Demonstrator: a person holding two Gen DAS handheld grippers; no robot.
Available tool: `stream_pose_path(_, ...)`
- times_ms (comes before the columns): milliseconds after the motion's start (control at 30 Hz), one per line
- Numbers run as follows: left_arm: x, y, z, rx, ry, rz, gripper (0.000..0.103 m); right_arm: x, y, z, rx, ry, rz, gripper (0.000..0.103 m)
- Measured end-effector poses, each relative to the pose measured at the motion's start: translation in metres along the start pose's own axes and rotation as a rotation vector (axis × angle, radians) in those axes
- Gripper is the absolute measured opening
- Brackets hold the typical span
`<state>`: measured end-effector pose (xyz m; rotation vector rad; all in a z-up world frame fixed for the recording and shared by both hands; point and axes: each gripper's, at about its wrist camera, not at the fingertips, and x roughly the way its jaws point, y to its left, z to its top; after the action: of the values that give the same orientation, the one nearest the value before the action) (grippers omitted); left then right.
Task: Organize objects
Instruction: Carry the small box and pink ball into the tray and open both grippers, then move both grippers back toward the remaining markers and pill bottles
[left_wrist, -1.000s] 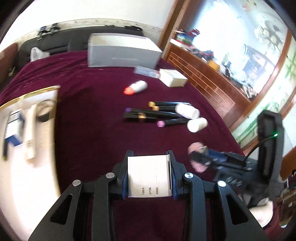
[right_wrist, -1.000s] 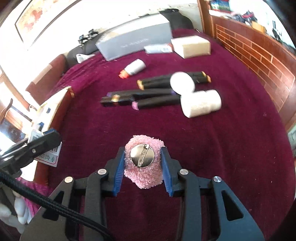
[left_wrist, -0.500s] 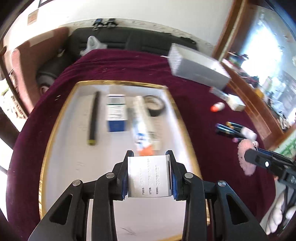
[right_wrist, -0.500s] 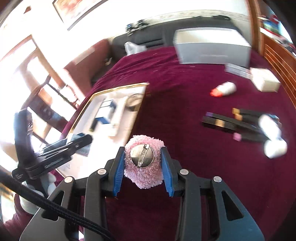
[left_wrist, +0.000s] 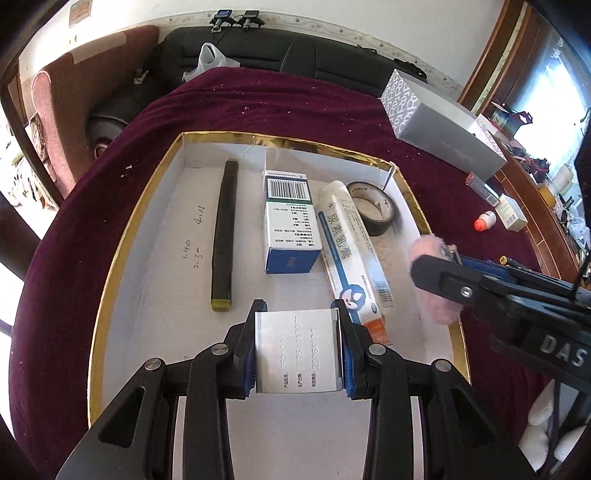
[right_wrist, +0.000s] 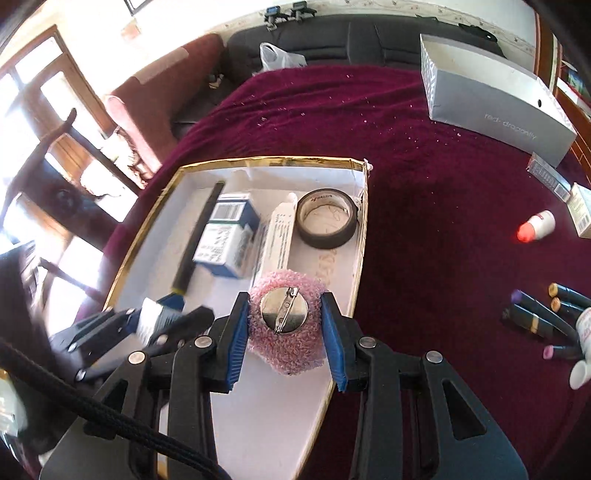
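With four items already lying in the gold-rimmed tray (left_wrist: 122, 236), the left gripper (left_wrist: 297, 350) is clamping a small white box (left_wrist: 297, 354) and the right gripper (right_wrist: 284, 332) a pink fuzzy brooch (right_wrist: 284, 343) over it, while markers (right_wrist: 543, 317) and bottles are waiting on the tablecloth (right_wrist: 424, 221).

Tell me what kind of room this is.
Probably a home living room: a black sofa along the wall, a table under a maroon cloth, and a wooden-framed window.

Fuzzy pink brooch (right_wrist: 284, 328), shiny metal pin back. Matt white tray (left_wrist: 155, 229), gold foil rim. Maroon velvet cloth (right_wrist: 424, 184), lint-speckled.
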<state>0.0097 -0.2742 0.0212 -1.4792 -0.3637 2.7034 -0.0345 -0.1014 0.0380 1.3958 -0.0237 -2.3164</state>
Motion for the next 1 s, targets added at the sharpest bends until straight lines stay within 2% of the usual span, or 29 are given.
stream_pose_path(233,0.008,0.005,0.004,-0.028,0.033,-0.014,0.030,0.028,-0.001,0.012,0.017,0.029,-0.079,0.035)
stream_pose_path(400,0.011,0.006,0.003,-0.037,0.047,-0.022,0.031,0.036,-0.001,0.011,0.019,0.043,-0.088,0.035)
stream_pose_path(567,0.010,0.008,0.001,-0.053,0.051,-0.047,0.044,0.040,0.001,0.010,0.017,0.046,-0.107,0.039)
stream_pose_path(633,0.007,0.010,0.001,-0.060,0.052,-0.058,0.049,0.037,0.001,0.010,0.027,0.036,-0.091,0.042)
stream_pose_path(833,-0.007,0.016,0.000,-0.097,0.031,-0.080,0.049,0.010,0.004,0.009,0.019,-0.040,-0.096,0.054)
stream_pose_path(1000,-0.026,0.010,-0.004,-0.098,-0.006,-0.093,0.049,-0.015,0.001,0.004,0.028,-0.101,-0.107,0.059)
